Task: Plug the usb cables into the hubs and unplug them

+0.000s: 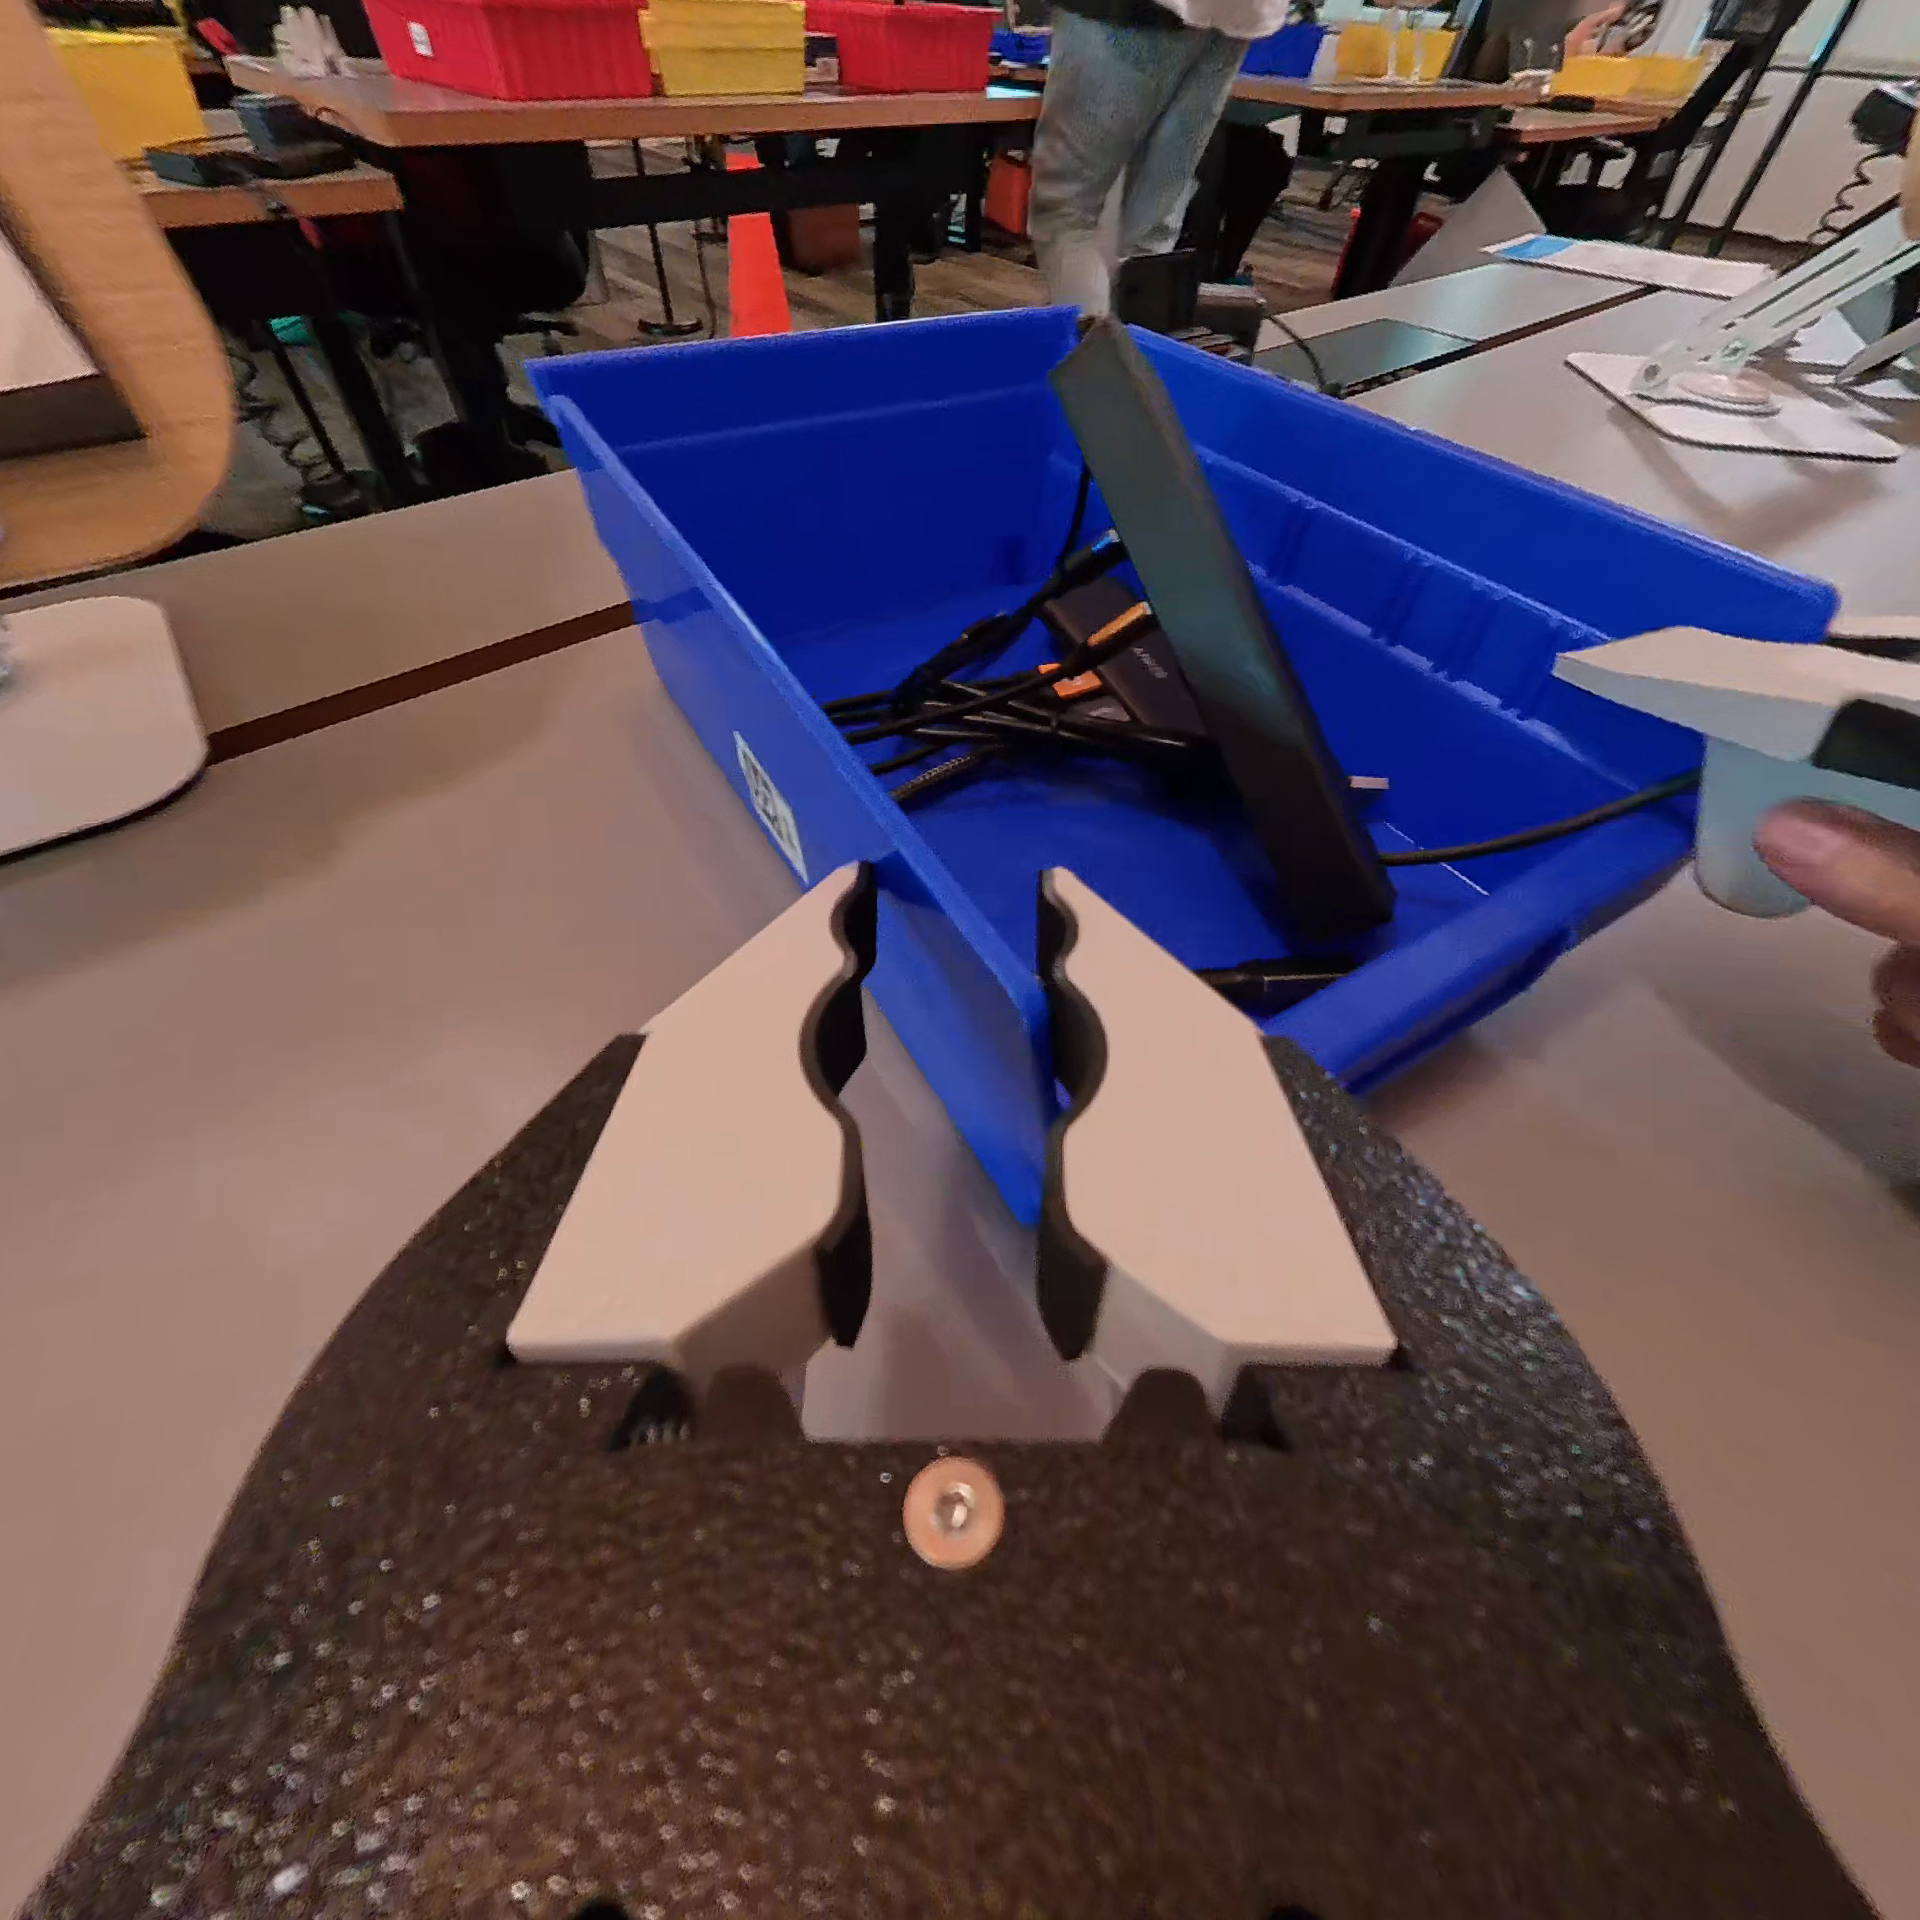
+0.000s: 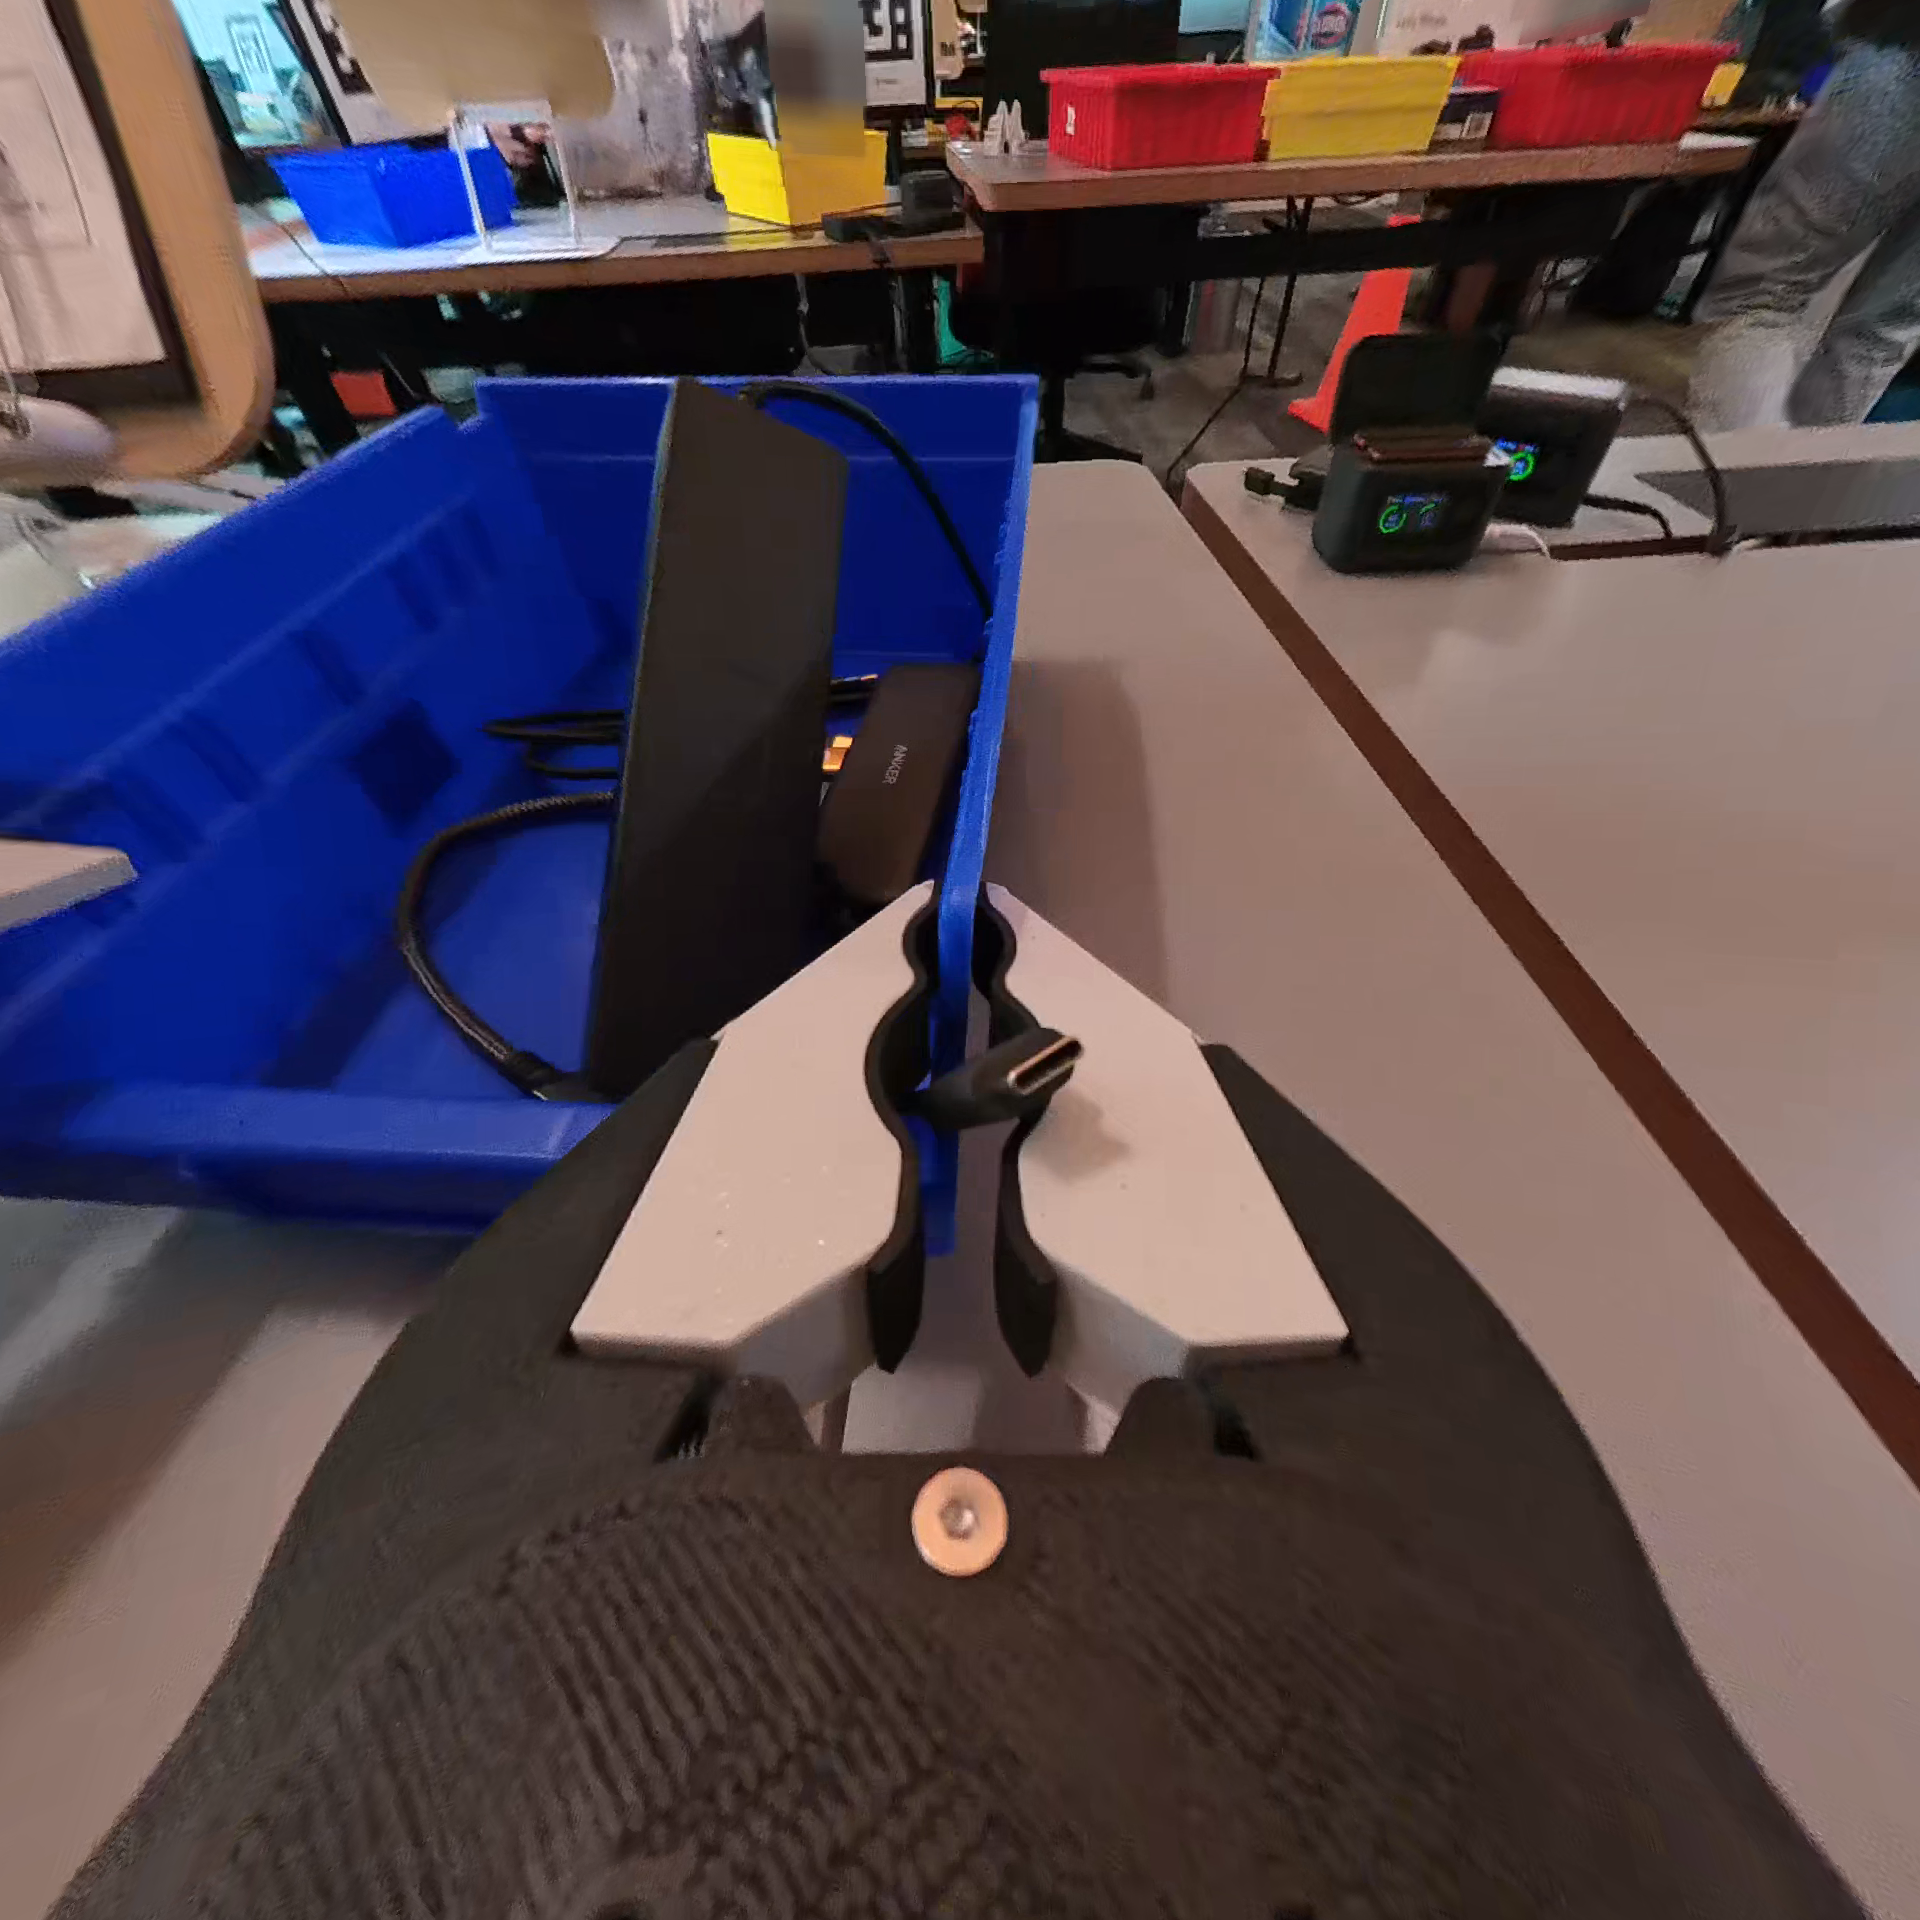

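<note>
Blue plastic bin (image 1: pixel 790 540) sits on the grey bench (image 1: pixel 364 987), holding a tangle of thin black USB cables (image 1: pixel 966 707), a small dark hub (image 2: pixel 894 790) lying flat near the right wall, and a long black slab-shaped hub (image 1: pixel 1216 644) leaning upright against the far wall.

Right claw (image 2: pixel 961 904) is nearly closed over the bin's near right wall; a USB-C plug (image 2: pixel 1023 1070) lies crosswise between its pads, apparently pinched there, metal tip pointing right. Left claw (image 1: pixel 956 883) is partly open and empty, hovering at the bin's near left corner with the wall running between its pads.

Cable looks light and floppy, so the cord itself will give no control; the stiff moulded plug body is the place to grip, leaving the metal tip free. Both hubs look light and smooth-cased and will probably slide when pushed, so the free claw should brace one by its long sides during insertion.
</note>
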Demonstrator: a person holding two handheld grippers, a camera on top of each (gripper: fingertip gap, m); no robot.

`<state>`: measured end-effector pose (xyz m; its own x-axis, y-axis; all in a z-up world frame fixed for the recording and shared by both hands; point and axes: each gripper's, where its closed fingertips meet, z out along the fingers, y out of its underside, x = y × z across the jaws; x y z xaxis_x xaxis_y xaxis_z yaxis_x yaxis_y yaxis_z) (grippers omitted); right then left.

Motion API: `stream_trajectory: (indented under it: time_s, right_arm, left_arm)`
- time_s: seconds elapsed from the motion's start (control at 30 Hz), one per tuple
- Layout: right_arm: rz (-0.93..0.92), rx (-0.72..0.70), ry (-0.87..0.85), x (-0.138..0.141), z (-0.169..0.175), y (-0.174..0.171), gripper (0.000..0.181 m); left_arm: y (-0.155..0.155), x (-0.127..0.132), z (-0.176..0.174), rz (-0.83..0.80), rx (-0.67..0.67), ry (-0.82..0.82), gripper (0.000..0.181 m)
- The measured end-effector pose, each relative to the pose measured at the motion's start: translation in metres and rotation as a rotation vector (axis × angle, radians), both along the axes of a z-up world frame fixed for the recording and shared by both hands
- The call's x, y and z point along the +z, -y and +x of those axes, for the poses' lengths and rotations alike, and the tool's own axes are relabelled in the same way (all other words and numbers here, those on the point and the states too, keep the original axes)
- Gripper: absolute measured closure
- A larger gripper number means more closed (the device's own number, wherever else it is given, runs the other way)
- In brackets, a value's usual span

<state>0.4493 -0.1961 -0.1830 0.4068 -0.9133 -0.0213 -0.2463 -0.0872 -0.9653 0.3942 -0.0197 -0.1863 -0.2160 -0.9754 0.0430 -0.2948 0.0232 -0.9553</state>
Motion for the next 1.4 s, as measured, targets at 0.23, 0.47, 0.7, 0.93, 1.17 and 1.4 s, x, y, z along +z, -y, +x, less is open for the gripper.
stream_trajectory:
  time_s: [0.23, 0.47, 0.7, 0.93, 1.17, 1.4]
  right_arm:
    - [-0.065, 0.038, -0.009, -0.003, -0.058, -0.064, 0.177]
    - [-0.178, 0.250, 0.062, -0.005, -0.145, -0.174, 0.167]
    - [-0.191, 0.441, 0.026, 0.012, -0.222, -0.222, 0.124]
    - [-0.020, 0.632, 0.214, 0.137, -0.285, -0.342, 0.087]
    - [0.008, 0.835, -0.258, 0.103, -0.248, -0.534, 0.076]
    - [-0.181, 0.904, -0.610, 0.013, -0.257, -0.627, 0.094]
  left_arm:
    - [-0.072, 0.000, -0.053, 0.023, 0.094, 0.002, 0.163]
    - [-0.180, 0.000, -0.142, 0.061, 0.232, -0.012, 0.170]
    - [-0.236, 0.003, -0.219, 0.074, 0.289, 0.049, 0.176]
    - [-0.255, 0.004, -0.232, 0.099, 0.325, 0.077, 0.178]
    - [-0.259, 0.007, -0.235, 0.042, 0.323, 0.090, 0.179]
    - [-0.281, 0.010, -0.239, 0.045, 0.383, 0.110, 0.181]
